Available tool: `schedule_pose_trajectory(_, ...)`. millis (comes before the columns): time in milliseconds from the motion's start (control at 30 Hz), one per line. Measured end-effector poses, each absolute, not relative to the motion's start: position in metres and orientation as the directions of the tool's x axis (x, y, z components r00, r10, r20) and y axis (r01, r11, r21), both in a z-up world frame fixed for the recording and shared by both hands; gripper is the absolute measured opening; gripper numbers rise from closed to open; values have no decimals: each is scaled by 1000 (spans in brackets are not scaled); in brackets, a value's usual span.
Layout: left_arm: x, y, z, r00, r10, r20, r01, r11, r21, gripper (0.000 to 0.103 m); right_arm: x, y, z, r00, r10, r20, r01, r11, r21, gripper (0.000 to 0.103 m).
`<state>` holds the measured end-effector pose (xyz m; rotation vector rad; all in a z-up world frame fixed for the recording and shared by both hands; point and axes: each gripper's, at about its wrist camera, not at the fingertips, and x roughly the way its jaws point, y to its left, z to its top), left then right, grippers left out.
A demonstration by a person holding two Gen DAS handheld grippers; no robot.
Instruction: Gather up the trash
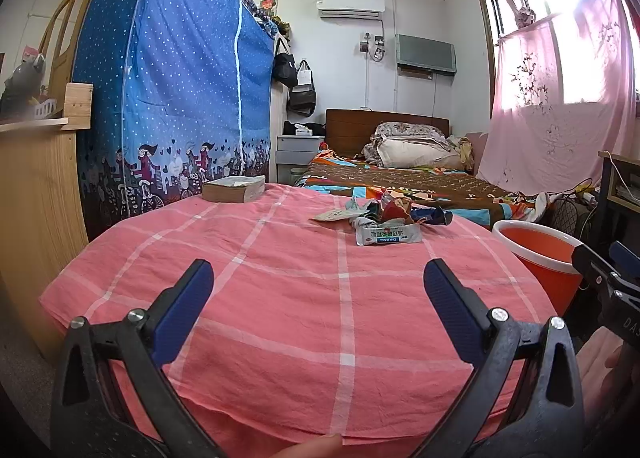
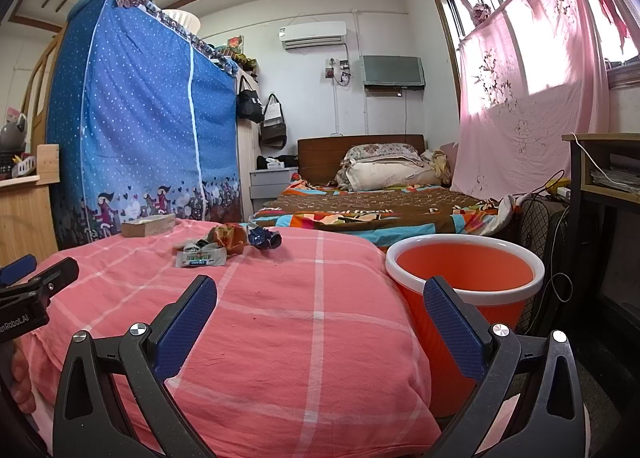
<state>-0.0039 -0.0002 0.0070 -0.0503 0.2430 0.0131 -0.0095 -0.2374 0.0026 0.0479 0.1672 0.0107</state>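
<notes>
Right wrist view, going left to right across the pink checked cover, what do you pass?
Book → white sachet → orange crumpled wrapper → blue crumpled wrapper → orange bucket, standing beside the cover's right edge.

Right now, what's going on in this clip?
A person holds a claw in each hand over a surface covered in pink checked cloth. Both the left claw and the right claw are open and empty. A small pile of wrappers lies on the far part of the cloth, untouched. An orange bucket with a white rim stands beside the cloth on the right, with nothing visible inside. Collection hasn't started.
</notes>
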Motion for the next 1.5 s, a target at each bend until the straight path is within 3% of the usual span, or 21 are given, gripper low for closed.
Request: schedule_pose_trajectory(1500, -4, -2, 6, 971, 6, -240, -19, 999, -49, 103, -10, -241, 0, 985, 18, -171, -8, 998, 58, 103)
